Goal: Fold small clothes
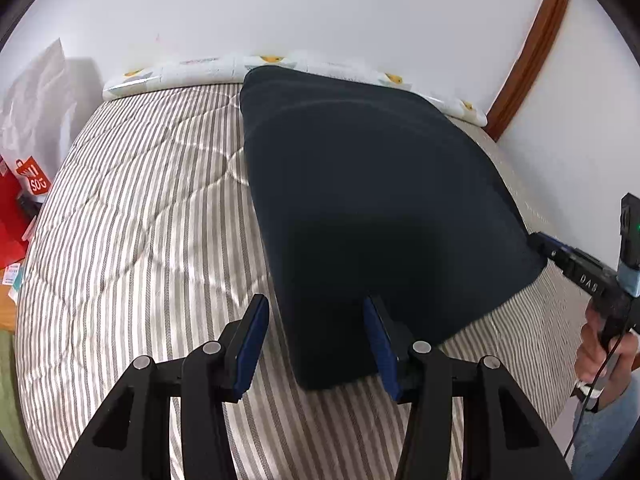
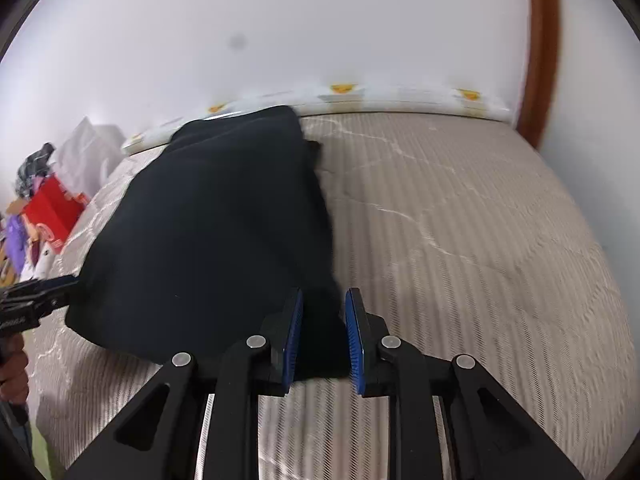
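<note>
A dark navy garment (image 1: pixel 360 184) lies flat on the striped bed cover (image 1: pixel 140 220), running from the near edge to the far pillow. My left gripper (image 1: pixel 316 308) is open, its jaws straddling the garment's near left corner, right finger (image 1: pixel 380 340) over the cloth. My right gripper (image 2: pixel 323 300) is open with the garment's near right corner (image 2: pixel 320 320) between its blue pads. The garment also shows in the right wrist view (image 2: pixel 224 216). The right gripper appears at the garment's right corner in the left wrist view (image 1: pixel 540 242); the left one shows in the right wrist view (image 2: pixel 60 286).
A white patterned pillow (image 1: pixel 168 74) lies along the white wall at the bed's far edge. A red box (image 2: pixel 52 210) and white bags (image 1: pixel 36 96) stand left of the bed. A brown door frame (image 2: pixel 540 48) rises at the far right. Bare striped cover (image 2: pixel 460 220) lies right of the garment.
</note>
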Tool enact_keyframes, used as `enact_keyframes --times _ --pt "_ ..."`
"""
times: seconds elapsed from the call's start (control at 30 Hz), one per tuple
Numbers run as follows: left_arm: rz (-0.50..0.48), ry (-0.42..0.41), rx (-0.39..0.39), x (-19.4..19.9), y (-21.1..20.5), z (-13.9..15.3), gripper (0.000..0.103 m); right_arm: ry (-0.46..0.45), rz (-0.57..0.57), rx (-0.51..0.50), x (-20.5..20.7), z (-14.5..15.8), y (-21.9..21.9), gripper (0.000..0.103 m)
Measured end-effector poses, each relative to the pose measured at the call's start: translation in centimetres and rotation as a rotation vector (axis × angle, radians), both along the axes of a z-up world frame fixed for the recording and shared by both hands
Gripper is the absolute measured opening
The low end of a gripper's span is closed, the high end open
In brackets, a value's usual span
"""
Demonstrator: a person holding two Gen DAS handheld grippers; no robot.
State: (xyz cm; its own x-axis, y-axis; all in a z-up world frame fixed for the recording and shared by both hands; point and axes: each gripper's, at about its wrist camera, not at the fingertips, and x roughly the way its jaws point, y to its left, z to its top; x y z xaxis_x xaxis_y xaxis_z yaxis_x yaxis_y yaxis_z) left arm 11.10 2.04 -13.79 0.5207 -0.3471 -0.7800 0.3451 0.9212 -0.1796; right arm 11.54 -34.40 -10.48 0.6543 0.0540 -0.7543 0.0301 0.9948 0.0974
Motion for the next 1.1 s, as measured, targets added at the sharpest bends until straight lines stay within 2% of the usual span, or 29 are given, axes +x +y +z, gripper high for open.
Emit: enact_keyframes --times 0.1,0.3,0.5,0.63,0.77,0.87,1.03,1.1 --pt "-0.016 0.035 -0.031 -1.1 0.1 -0.4 0.047 -0.006 0.005 0.007 -1.0 0.3 -0.1 0.021" --pt "-0.003 0.017 -0.014 -2.8 0.0 0.1 0.047 -0.019 0.037 -0.039 -2.6 0.7 1.5 0.023" --pt "0.051 -0.018 -0.034 -3.8 -0.1 2.0 0.047 0.013 -0.051 -0.020 -2.7 1.7 1.3 0.023" --pt "0.088 -0.075 -0.021 -5.6 -0.5 4.2 0.047 -0.013 -0.079 -0.022 -4.0 3.9 2.0 0.026" --pt "0.118 -0.126 -0.018 -8.0 -0.5 6.1 0.058 -0.035 -0.084 -0.041 -6.4 6.4 2.7 0.048" --pt "0.145 -0.178 -0.004 -10.1 -0.4 7.6 0.063 -0.064 -0.088 -0.068 -8.6 8.3 3.1 0.055" --pt "0.194 -0.255 0.035 -13.9 -0.2 9.5 0.070 -0.103 -0.097 -0.115 -12.3 10.7 3.4 0.057" --pt "0.208 -0.275 0.036 -15.7 0.0 10.0 0.075 -0.129 -0.096 -0.129 -14.1 11.4 3.6 0.059"
